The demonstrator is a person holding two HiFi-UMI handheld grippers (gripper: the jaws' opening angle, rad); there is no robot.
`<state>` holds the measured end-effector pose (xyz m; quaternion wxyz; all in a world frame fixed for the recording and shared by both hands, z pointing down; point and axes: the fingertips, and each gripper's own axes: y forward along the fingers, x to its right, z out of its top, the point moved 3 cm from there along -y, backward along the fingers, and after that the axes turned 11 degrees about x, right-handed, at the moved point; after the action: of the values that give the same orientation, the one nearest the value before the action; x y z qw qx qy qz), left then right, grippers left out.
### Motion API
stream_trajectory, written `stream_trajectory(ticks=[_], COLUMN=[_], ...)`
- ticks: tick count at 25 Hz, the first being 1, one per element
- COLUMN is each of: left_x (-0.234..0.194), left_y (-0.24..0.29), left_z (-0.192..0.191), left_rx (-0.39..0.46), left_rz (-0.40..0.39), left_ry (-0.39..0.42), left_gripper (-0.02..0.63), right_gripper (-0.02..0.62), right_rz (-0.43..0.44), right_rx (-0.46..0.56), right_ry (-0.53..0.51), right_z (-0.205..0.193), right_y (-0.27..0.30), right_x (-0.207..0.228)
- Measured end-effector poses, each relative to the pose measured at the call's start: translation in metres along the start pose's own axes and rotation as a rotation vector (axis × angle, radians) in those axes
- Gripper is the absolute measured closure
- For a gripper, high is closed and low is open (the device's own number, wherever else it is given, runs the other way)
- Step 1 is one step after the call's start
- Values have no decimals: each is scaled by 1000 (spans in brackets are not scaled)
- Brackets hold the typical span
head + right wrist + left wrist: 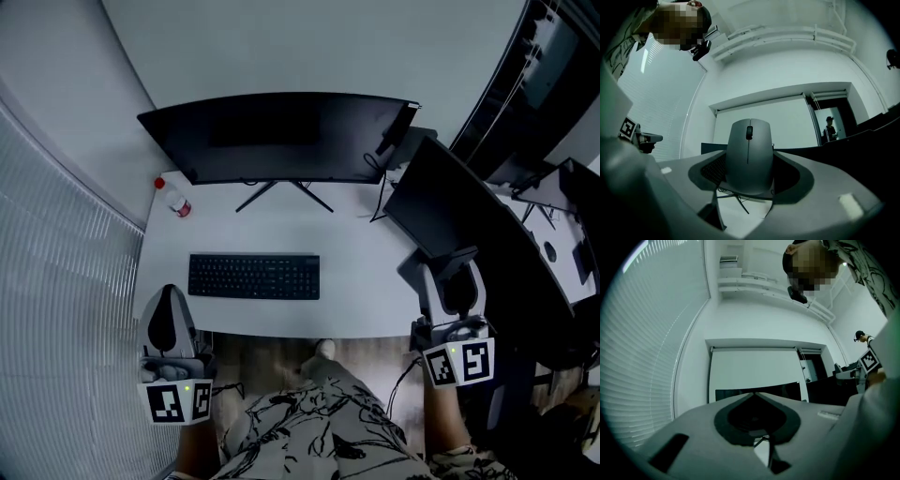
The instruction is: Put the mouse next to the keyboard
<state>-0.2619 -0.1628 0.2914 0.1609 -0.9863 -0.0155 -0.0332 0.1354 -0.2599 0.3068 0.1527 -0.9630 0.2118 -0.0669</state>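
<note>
Grey, smooth-shelled plastic mouse (749,154) is sitting pinched between the jaws of the right tongs (454,281), which are hovering by the near right corner of the white surface (366,281). The left tongs (170,298) are closed on nothing. Judging by that slick curved shell, any tilting risks it squirting free and dropping past the edge. The angled dark second monitor (441,202) just ahead is inviting a knock. The flat black keyboard (253,277) is lying ahead-left, a curved black monitor (277,136) beyond, and slatted blinds (56,281) are running leftward.

Dim bluish light, daylight through the blinds (66,253), fisheye bending at edges, dark vignetted corners, near parts blurred.
</note>
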Motion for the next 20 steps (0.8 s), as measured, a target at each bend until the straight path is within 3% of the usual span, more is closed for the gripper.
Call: stream_trajectory(ticks=[8,20], left_x=[-19,-68], left_y=[30,73], left_z=[-35,-71], left_rx=[-32,-51], left_rz=[-1,-94], left_ry=[-36,-98], left_gripper=[606,606], right_gripper=[293,293], right_rz=[-3,-88], right_rx=[-81,-151], right_ry=[-17,-44], right_z=[-36,-70], right_y=[37,73], right_x=[-2,-37])
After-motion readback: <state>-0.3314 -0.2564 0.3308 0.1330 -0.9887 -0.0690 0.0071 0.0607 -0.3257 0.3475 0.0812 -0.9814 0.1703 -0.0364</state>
